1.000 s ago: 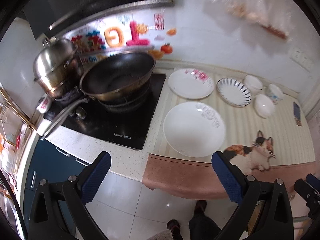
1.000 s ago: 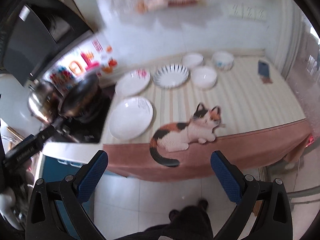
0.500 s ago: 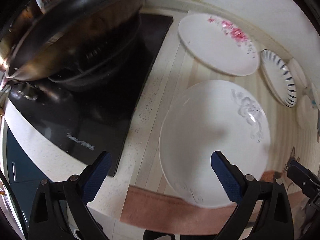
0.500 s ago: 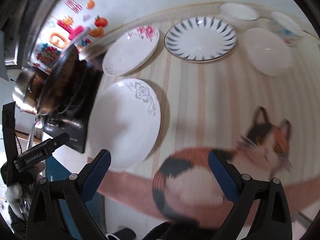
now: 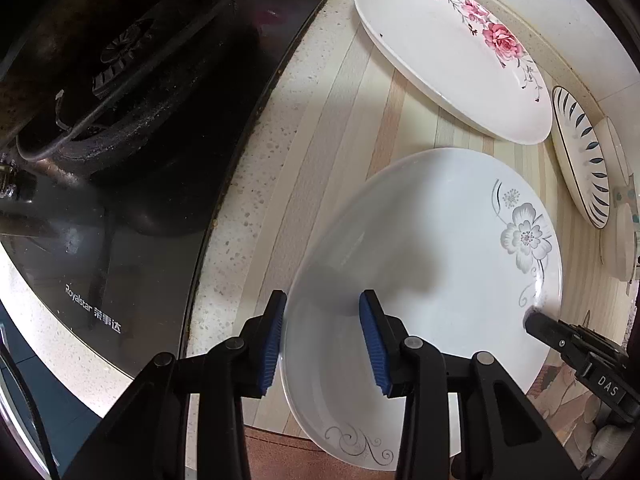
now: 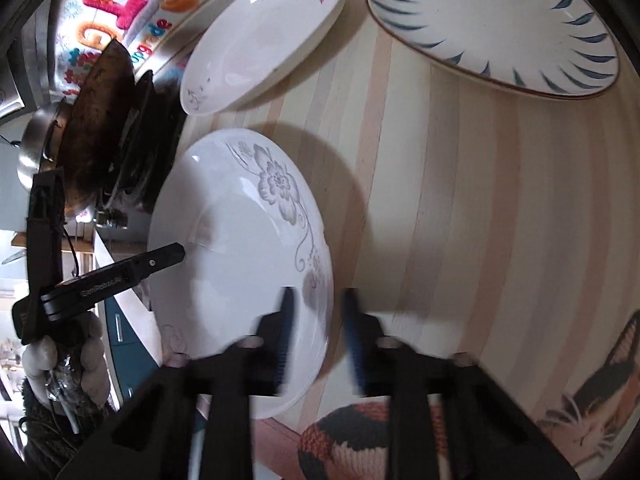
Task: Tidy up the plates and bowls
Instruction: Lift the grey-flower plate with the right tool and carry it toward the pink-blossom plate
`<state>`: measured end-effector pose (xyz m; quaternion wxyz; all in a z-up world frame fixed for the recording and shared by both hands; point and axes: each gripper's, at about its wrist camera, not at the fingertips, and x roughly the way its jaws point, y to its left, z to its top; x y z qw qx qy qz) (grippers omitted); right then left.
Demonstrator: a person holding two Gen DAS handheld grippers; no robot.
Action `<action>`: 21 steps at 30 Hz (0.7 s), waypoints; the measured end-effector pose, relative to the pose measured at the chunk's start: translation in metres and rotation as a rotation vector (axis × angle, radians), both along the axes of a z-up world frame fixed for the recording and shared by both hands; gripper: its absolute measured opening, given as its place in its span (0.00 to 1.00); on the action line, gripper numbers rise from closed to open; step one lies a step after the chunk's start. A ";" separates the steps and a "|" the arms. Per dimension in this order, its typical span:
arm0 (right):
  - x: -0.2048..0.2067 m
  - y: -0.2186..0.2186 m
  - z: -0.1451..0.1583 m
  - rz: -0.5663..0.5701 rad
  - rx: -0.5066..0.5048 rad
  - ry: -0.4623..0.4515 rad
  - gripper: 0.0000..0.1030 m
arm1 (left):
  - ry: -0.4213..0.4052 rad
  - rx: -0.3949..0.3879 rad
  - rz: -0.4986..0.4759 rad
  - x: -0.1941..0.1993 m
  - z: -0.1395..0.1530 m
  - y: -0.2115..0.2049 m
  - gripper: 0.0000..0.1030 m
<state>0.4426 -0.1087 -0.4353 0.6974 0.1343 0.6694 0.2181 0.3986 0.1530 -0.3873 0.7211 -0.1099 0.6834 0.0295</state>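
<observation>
A white plate with a grey flower (image 5: 432,264) lies on the striped mat nearest me; it also shows in the right wrist view (image 6: 240,264). My left gripper (image 5: 322,340) straddles its left rim, jaws partly closed with a gap, one finger outside and one over the plate. My right gripper (image 6: 318,340) straddles its right rim the same way, blurred. Behind lie a pink-rose plate (image 5: 452,52) and a blue-leaf plate (image 6: 492,28). White bowls (image 5: 624,240) show at the far right edge.
A black stove top (image 5: 132,208) with a dark wok (image 6: 100,120) and a steel pot (image 6: 36,148) is just left of the plates. A cat picture (image 6: 348,436) marks the mat's front. The counter edge runs close below the grey-flower plate.
Both grippers have moved down and in to the grey-flower plate and narrowed from wide open to part closed around its opposite rims. The plate has not visibly lifted.
</observation>
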 end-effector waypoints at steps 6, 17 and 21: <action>-0.001 -0.003 0.002 0.004 0.001 -0.019 0.11 | -0.023 0.027 -0.032 -0.007 0.007 -0.005 0.32; -0.020 -0.037 0.024 -0.020 0.002 -0.037 0.11 | -0.070 0.032 -0.100 -0.031 0.052 -0.063 0.32; -0.032 -0.065 0.037 -0.054 0.008 -0.052 0.11 | -0.074 0.012 -0.138 -0.043 0.060 -0.090 0.32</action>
